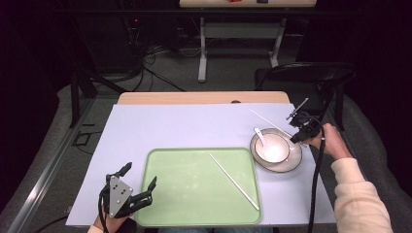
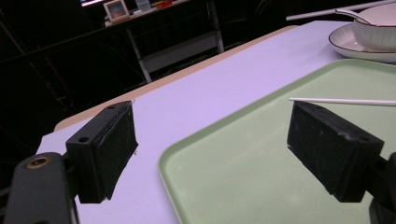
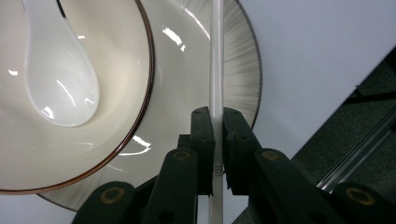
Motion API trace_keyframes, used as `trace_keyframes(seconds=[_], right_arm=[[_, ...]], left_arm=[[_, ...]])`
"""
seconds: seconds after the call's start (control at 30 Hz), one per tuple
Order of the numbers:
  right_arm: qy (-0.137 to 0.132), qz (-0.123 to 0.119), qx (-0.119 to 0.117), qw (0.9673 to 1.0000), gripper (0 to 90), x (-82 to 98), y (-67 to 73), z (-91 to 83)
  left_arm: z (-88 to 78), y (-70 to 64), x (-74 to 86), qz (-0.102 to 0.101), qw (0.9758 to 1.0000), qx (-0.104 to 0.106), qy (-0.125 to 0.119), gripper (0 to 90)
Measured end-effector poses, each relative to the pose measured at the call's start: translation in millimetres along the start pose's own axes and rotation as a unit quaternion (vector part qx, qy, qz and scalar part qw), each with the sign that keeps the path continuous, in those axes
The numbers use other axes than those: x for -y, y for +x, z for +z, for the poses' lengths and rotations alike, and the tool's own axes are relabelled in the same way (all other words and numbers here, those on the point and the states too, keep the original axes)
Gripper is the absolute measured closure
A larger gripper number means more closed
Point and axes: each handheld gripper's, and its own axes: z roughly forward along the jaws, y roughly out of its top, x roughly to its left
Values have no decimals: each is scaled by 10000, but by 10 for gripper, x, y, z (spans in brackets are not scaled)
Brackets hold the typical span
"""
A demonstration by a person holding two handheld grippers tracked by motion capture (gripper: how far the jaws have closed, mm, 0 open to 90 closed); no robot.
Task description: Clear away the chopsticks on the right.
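The right gripper (image 3: pixel 215 135) clamps one white chopstick (image 3: pixel 216 56) above the plate (image 3: pixel 243 70), probably for transfer. Its mate (image 1: pixel 234 181) lies on the green tray (image 1: pixel 160 194). The left gripper (image 2: pixel 210 149) idles wide open, empty, over the tray edge.

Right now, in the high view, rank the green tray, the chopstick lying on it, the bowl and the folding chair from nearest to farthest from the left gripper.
1. Green tray: its near-left corner sits right beside the left gripper.
2. Chopstick: lying diagonally on the tray's right half.
3. Bowl: on its plate, past the tray's far-right corner.
4. Folding chair: beyond the table's far-right edge.
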Motion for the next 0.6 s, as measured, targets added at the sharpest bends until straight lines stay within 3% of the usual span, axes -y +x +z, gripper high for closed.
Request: trace_keyframes(seconds=[0.03,0.07,0.17,0.27,0.6], right_arm=[[0,0,0,10000,838,0,0,0],[-59,215,118,9997,838,2,15,-105],[-192,268,178,9993,838,-4,20,-204],[-308,463,400,9976,838,-23,72,-404],[-574,930,527,9926,838,-70,332,-783]], left_arm=[[0,0,0,0,10000,0,0,153],[0,-1,0,-2,10000,0,0,154],[0,0,0,0,10000,0,2,154],[0,0,0,-4,10000,-5,-4,154],[7,0,0,29,10000,5,27,154]])
